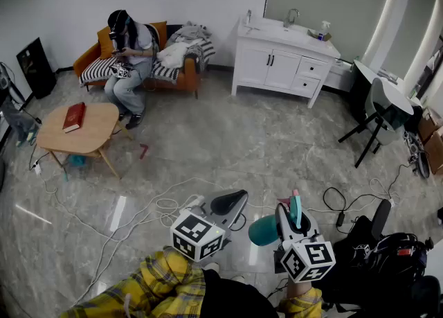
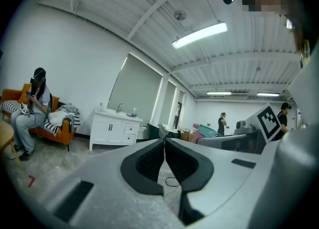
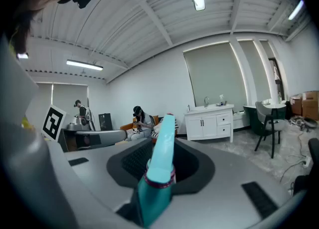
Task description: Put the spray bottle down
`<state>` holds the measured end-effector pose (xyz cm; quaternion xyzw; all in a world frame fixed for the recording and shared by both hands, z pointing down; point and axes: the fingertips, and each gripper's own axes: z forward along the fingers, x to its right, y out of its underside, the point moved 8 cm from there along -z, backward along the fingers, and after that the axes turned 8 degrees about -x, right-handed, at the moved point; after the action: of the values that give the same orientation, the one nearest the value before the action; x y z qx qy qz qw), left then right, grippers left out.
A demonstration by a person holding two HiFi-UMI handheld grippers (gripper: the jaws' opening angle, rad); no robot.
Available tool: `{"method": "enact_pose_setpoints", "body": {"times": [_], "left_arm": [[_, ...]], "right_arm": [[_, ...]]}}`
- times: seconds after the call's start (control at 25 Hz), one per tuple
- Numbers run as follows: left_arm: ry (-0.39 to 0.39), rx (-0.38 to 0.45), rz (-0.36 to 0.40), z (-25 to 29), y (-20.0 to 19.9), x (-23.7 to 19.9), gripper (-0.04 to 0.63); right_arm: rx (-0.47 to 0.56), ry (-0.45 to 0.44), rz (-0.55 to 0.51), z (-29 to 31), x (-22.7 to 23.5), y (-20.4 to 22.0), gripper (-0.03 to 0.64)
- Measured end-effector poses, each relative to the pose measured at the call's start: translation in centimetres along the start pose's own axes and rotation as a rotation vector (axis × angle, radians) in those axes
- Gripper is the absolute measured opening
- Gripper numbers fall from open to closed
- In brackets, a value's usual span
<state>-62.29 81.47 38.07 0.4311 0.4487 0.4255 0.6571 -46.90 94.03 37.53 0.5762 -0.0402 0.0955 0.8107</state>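
Grey marbled floor (image 1: 208, 150) far below. Near left, the grey left gripper (image 1: 232, 202) is clenched on nothing. Beside it, the right gripper (image 1: 291, 211) grasps the teal plastic spray bottle (image 1: 261, 231), up off the floor.

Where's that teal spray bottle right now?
The spray bottle is clamped in the right tool, low and right of centre in the head view, held over the floor beside the left tool.

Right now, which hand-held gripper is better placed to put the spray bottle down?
Right. The right hand-held gripper is shut on the teal spray bottle, so it can set it down directly. The left hand-held gripper has its jaws together with nothing between them.
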Motion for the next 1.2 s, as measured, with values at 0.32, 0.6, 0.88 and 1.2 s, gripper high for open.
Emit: {"method": "enact_pose_setpoints", "body": {"times": [0.32, 0.6, 0.88, 1.2], "left_arm": [[0.022, 0.002, 0.030, -0.6, -0.3, -2.7, 0.011], [0.070, -0.013, 0.051, -1.2, -0.3, -4.9, 0.011], [0.055, -0.036, 0.048, -0.3, -0.3, -7.7, 0.011], [0.011, -0.041, 0.022, 6.1, -1.0, -11.5, 0.011]], "right_arm": [[-0.008, 0.015, 0.001, 2.8, -1.5, -0.5, 0.107], [-0.004, 0.043, 0.029, 4.6, -2.4, -0.2, 0.106], [-0.018, 0.079, 0.056, 6.5, -1.0, -0.2, 0.106], [-0.022, 0.089, 0.035, 11.2, 5.0, -1.7, 0.106]]}}
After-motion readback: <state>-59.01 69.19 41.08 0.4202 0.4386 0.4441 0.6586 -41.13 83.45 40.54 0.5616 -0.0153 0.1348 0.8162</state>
